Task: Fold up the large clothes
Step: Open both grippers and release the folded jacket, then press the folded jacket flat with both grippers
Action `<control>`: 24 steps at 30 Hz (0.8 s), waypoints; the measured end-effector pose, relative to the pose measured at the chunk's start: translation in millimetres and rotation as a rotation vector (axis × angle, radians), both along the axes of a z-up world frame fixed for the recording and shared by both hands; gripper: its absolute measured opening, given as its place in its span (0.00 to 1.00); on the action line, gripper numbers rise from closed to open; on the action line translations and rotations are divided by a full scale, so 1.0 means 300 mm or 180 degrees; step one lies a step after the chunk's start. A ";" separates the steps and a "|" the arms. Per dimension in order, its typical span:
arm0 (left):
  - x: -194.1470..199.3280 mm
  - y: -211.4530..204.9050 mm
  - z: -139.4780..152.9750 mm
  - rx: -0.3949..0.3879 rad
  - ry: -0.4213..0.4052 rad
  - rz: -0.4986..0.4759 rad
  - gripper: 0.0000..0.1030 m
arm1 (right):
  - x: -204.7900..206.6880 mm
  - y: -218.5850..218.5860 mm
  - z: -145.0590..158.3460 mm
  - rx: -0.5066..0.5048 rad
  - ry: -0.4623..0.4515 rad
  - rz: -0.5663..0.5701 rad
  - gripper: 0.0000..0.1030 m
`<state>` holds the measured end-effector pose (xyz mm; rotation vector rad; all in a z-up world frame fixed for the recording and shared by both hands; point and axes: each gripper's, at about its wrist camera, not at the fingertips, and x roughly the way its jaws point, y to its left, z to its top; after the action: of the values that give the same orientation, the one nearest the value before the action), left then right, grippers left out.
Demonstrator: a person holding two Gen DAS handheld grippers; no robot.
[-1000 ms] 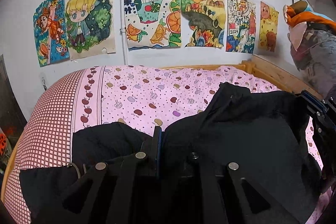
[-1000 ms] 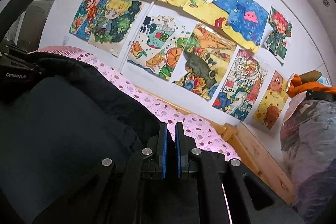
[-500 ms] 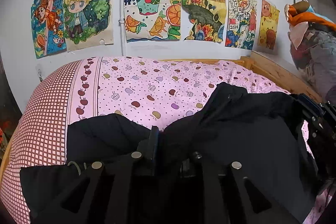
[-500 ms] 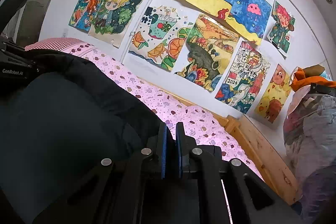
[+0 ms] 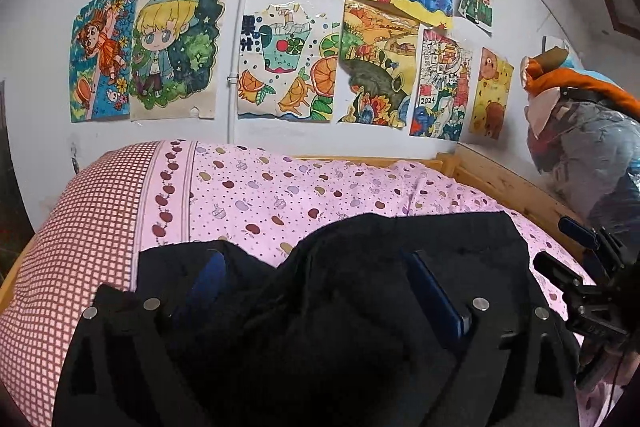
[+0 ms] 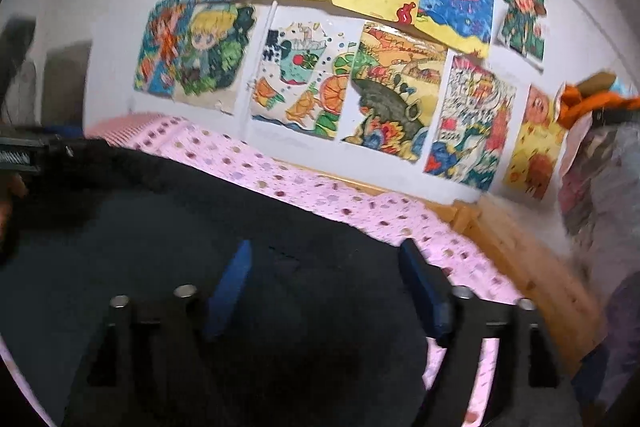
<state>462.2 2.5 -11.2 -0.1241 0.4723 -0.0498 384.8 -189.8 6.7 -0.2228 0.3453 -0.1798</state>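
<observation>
A large black garment [image 5: 360,275] lies on the pink apple-print bed sheet [image 5: 280,191]; it also shows in the right wrist view [image 6: 180,227]. My left gripper [image 5: 316,267] is open, its blue pads spread wide above the dark cloth, holding nothing. My right gripper [image 6: 324,259] is open too, jaws spread over the garment's right edge; it appears at the right rim of the left wrist view [image 5: 576,267]. The right wrist view is motion-blurred.
A wall of children's drawings [image 5: 288,67] stands behind the bed. A wooden bed frame [image 5: 508,183] runs along the right side. A bagged pile of clothes with an orange item [image 5: 588,131] stands at the right. A checked section of bedding [image 5: 80,227] lies left.
Both grippers were shut on the black garment and have opened, letting it go. The cloth has dropped flatter onto the bed. The right gripper is moving.
</observation>
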 end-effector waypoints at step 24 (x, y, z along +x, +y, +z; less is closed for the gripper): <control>-0.080 -0.022 -0.161 0.0280 0.0542 -0.0390 1.00 | -0.007 0.054 -0.204 0.0462 0.0948 0.0478 0.83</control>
<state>438.0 -4.0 -59.6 -0.0127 0.6511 -0.1392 382.6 -173.6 -54.6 -0.1306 0.6327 0.0280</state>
